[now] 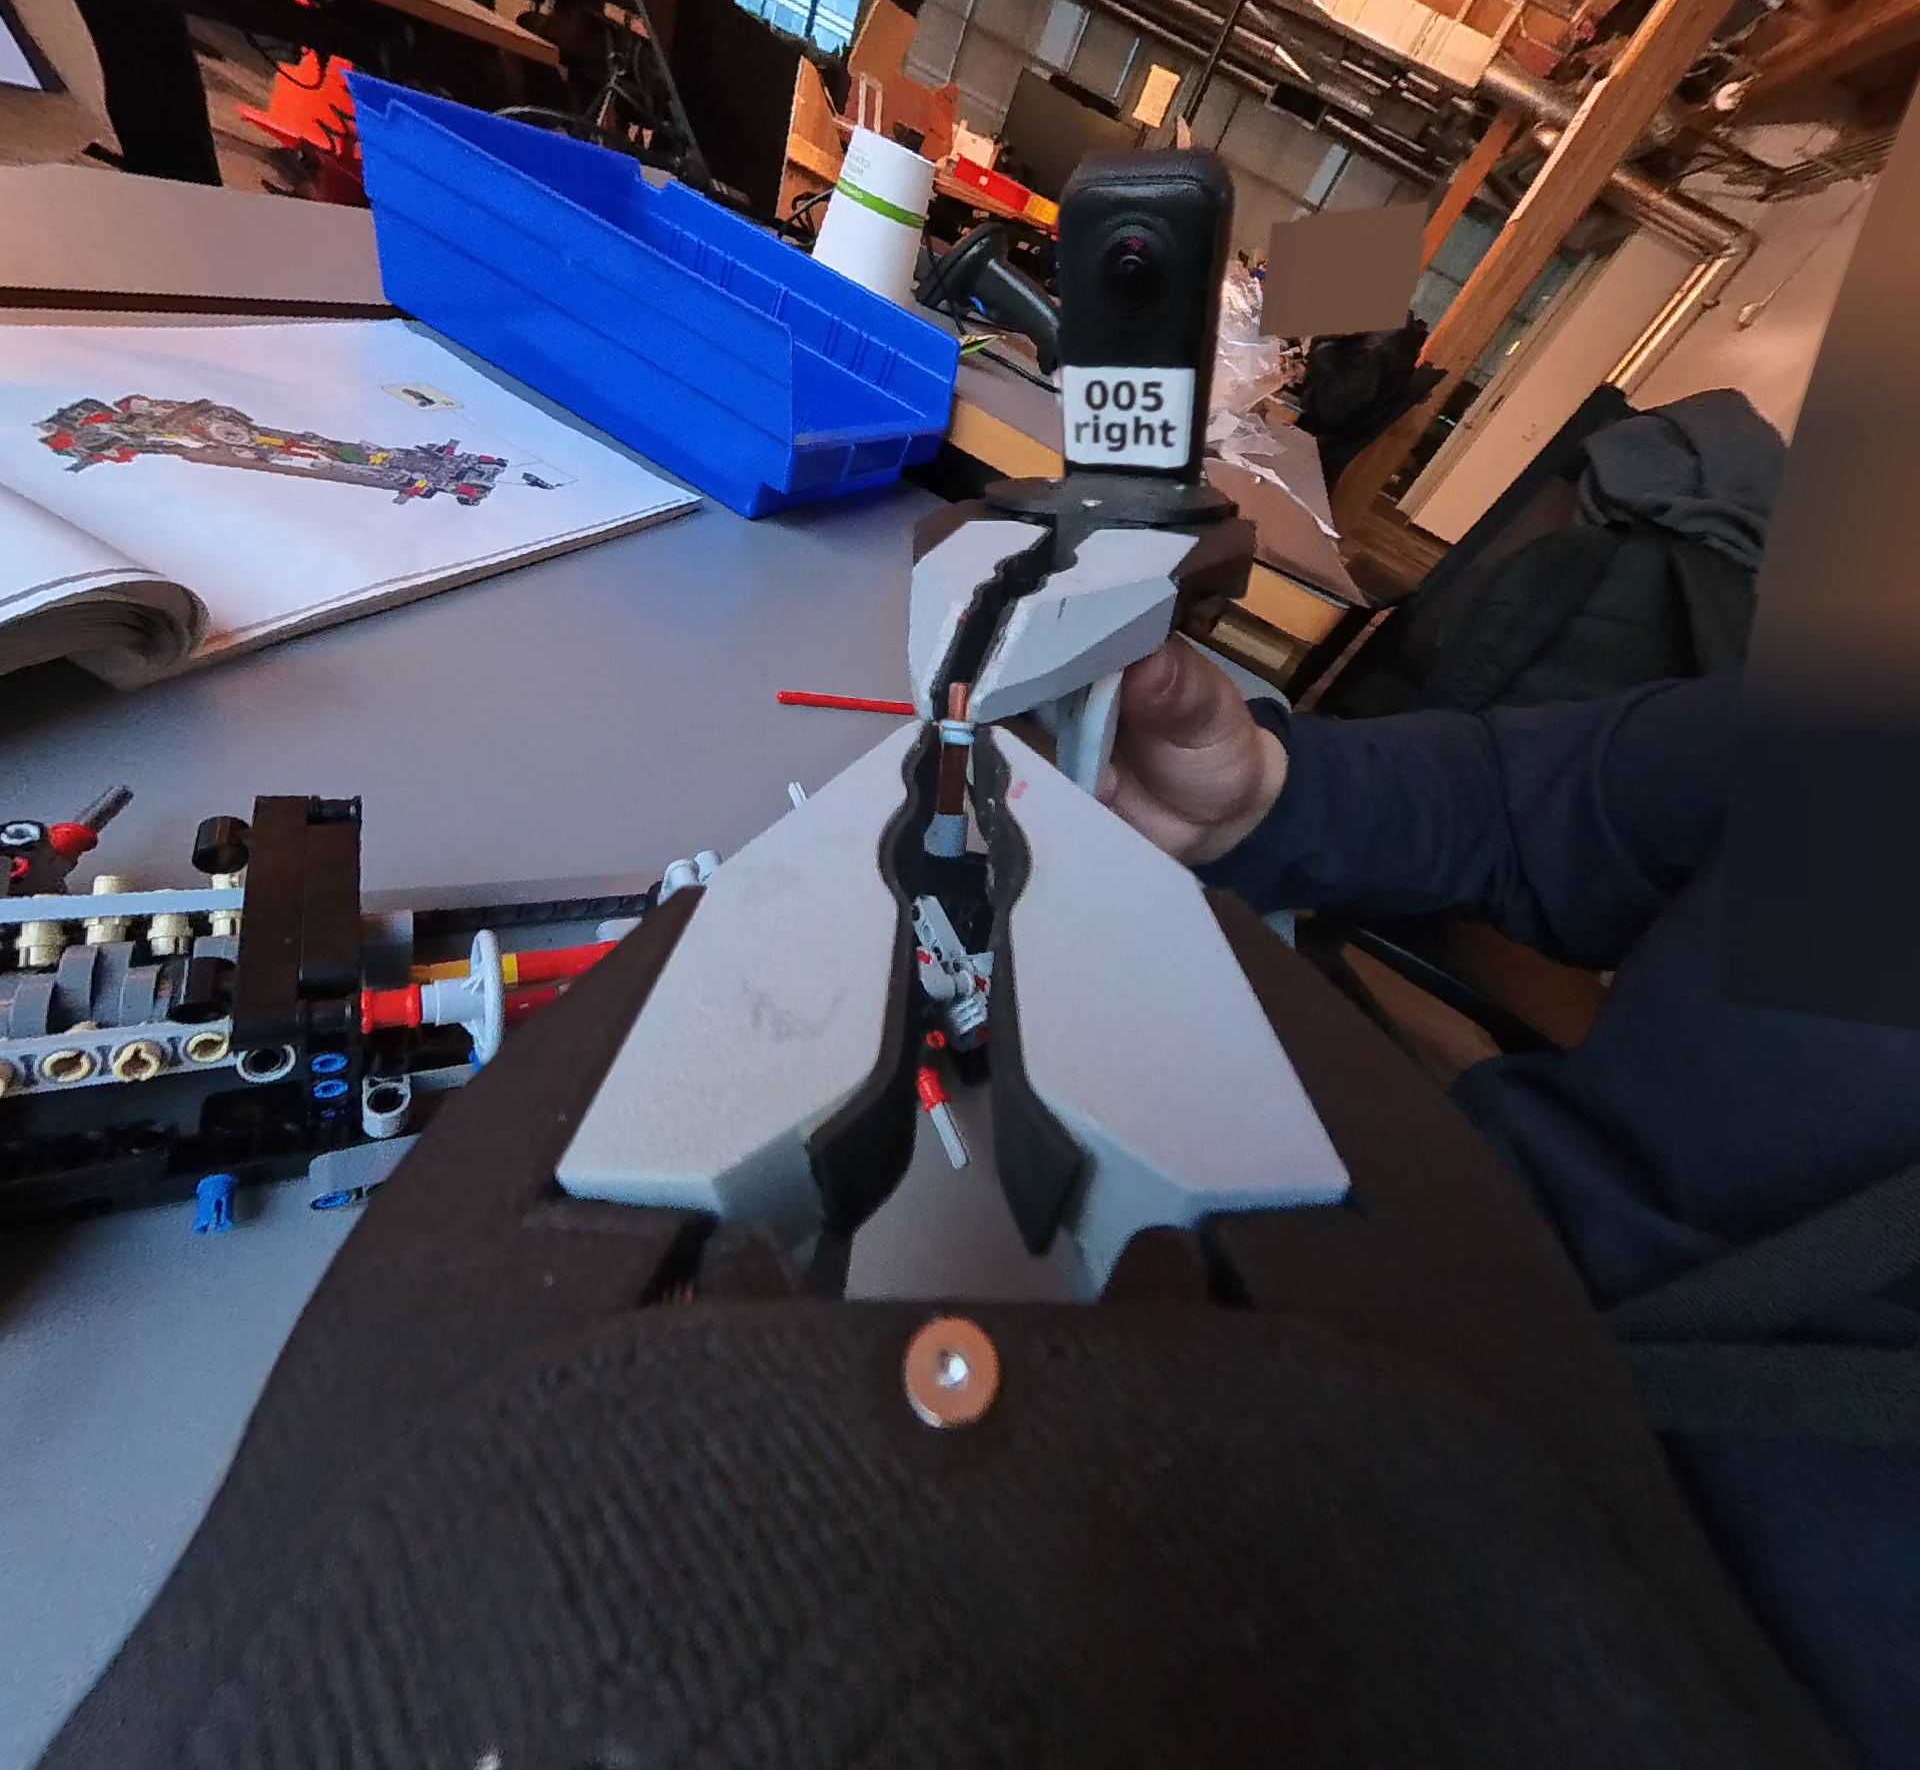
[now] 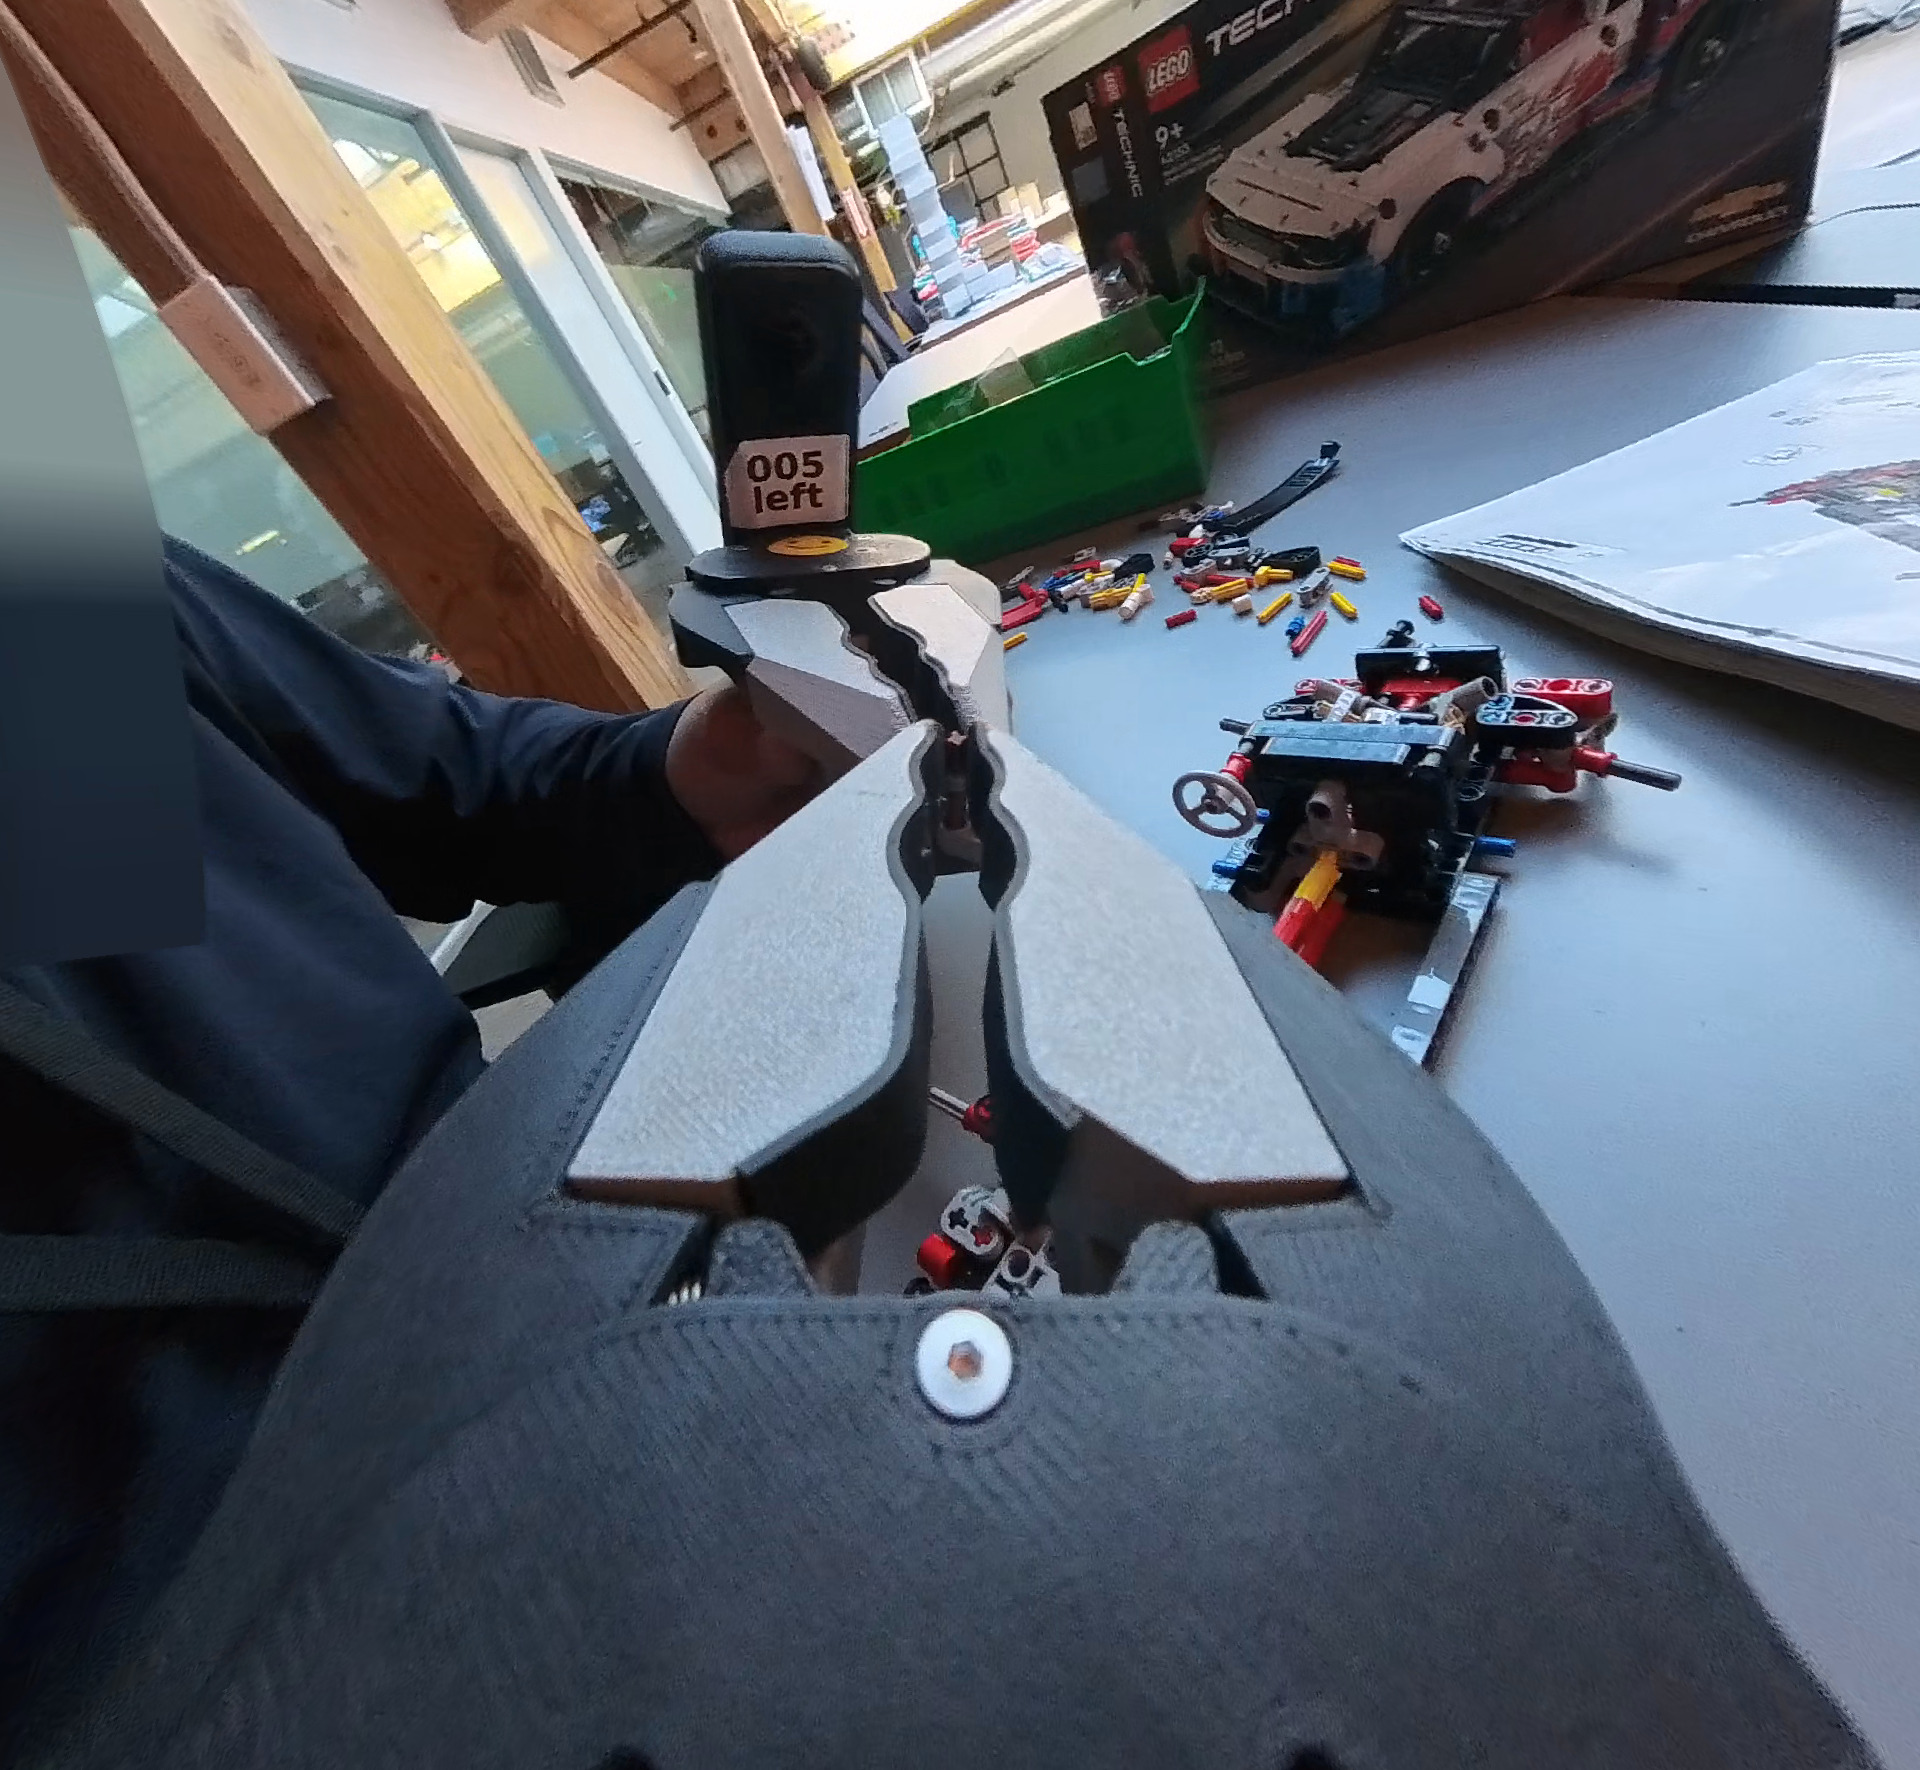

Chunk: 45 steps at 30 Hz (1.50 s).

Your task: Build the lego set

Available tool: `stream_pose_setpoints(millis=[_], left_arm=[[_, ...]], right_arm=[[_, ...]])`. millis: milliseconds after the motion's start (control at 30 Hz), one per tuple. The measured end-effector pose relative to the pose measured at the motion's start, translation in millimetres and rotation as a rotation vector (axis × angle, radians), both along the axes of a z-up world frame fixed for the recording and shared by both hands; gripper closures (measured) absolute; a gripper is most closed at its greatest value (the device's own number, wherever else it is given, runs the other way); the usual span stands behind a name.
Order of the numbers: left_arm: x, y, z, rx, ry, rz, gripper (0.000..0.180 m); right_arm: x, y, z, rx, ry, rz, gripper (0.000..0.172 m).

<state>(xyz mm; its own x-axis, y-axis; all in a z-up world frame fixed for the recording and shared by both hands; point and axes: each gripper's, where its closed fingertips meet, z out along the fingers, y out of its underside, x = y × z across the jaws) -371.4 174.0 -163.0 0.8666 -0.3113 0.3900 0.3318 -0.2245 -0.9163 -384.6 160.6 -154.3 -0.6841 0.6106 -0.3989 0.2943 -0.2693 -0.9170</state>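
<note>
Brown axle [image 1: 954, 764], pale grey collars

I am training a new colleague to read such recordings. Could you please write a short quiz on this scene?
1. True or false: the blue bin stands next to the open instruction book.
2. What do the left hand-held gripper and the right hand-held gripper both pinch, tip to tip? A) a brown axle B) a yellow pin C) a steering wheel
3. Fill in: in the right wrist view, the bin behind the loose parts is coloured ____.

Key: 1 true; 2 A; 3 green.
</note>
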Motion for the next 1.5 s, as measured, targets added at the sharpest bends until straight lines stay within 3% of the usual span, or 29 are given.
stream_pose_setpoints(millis=[733, 933, 1033, 1133, 1267, 1500], left_arm=[[-3, 1, -6, -0.023, -0.015, 0.033, 0.176], [-4, 1, -11, -0.049, -0.034, 0.039, 0.176], [-5, 1, -15, -0.076, -0.07, 0.018, 0.176], [-6, 0, -11, -0.057, -0.008, 0.026, 0.176], [-1, 0, -9, -0.068, 0.089, 0.023, 0.159], [-9, 0, -9, -0.068, 0.029, 0.046, 0.173]], right_arm=[[-5, 9, 0, -0.065, -0.046, -0.113, 0.172], [-7, 10, -5, -0.013, -0.053, -0.142, 0.172], [-8, 6, -8, 0.147, -0.008, -0.155, 0.172], [-7, 4, -4, 0.174, 0.031, -0.165, 0.172], [-9, 5, -7, 0.139, 0.01, -0.156, 0.172], [-9, 1, -10, 0.163, 0.011, -0.147, 0.171]])
